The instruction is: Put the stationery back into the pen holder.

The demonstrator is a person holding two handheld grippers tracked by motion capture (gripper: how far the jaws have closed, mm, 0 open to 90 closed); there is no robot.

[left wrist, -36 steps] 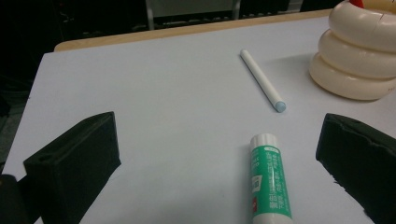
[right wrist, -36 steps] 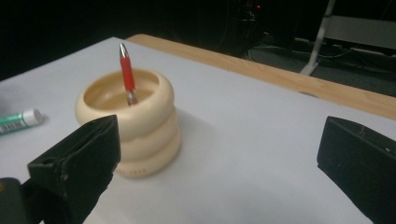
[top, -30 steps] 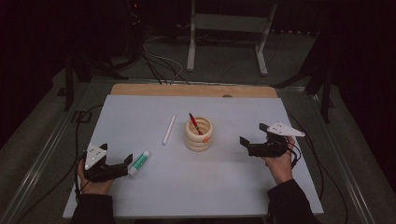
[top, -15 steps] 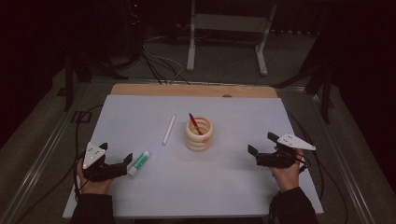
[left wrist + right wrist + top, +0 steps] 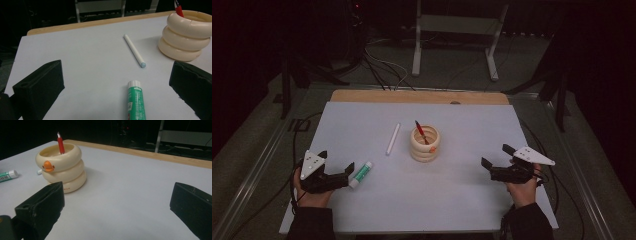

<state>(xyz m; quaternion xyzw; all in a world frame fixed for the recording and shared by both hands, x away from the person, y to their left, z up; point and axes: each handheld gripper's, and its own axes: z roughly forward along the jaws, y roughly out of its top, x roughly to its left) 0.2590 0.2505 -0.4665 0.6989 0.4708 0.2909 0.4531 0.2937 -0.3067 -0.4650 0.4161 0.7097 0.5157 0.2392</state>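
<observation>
- Between the left gripper [image 5: 117,87]'s two black jaws, which stand wide apart and hold nothing, lies the green-and-white glue stick with a white cap [image 5: 134,100], flat on the surface and pointing away from the gripper; neither jaw touches it.
- In the high view the same left gripper [image 5: 343,176] sits low at the near left of the surface, with the glue stick [image 5: 361,174] just beside its jaw tips.
- The step in hand looks like the approach to a pick-up of the glue stick, with the grasp not yet made.
- The next move, as I judge it, calls for a short push forward so that the jaws straddle the tube, then a close across its width rather than along its length, since the round body could roll away.
- Just past the glue stick's cap lies a slim white pen with a pale blue tip [image 5: 134,50], set diagonally and apart from the tube.
- Farther off stands a cream ringed holder with an orange duck bill [image 5: 61,166], upright, with a red pen [image 5: 60,143] leaning out of it.
- The right gripper [image 5: 499,166] hovers at the near right, its jaws also spread wide and empty, well apart from the holder [image 5: 425,142].
- All of this rests on a white sheet over a wooden-edged surface [image 5: 472,200].
</observation>
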